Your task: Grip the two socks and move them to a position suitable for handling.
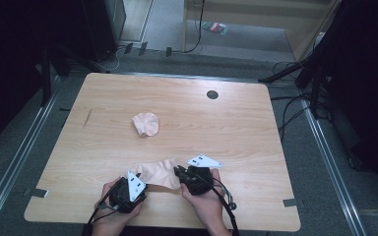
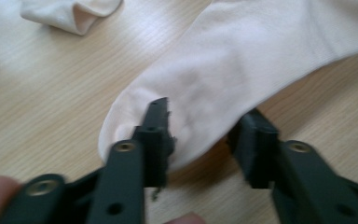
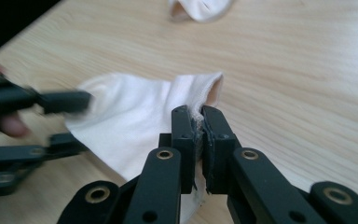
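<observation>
Table (image 1: 236, 123): pale wood-grain top, rounded corners, small dark round cap (image 1: 212, 94) nr far edge. Most of top bare; free room left, right & beyond the work spot. Work sits close to near edge, approx. centre.

Flat sock (image 1: 158, 172): pale pink/cream knit, soft, fine weave, lying flat w/ toe end rounded at person's left, cuff end to the right. Lies nr near edge, between both grippers.

Bunched sock (image 1: 146, 124): same pale knit, crumpled into a loose lump, mid-table, well apart from flat one.

Left gripper (image 2: 200, 140): black plastic jaws, brass-coloured rivets, grey three-cornered plate on top. Jaws spread wide, straddling the rounded toe end; one jaw tip over the fabric, other beside it over bare wood. Not clamped.

Right gripper (image 3: 199, 123): same build. Jaws drawn nearly together, pinching the cuff edge of flat sock; fabric shows in the thin gap betw. pads. Cuff mouth slightly agape just beyond tips.

Hands: one on each gripper, entering from near edge.
</observation>
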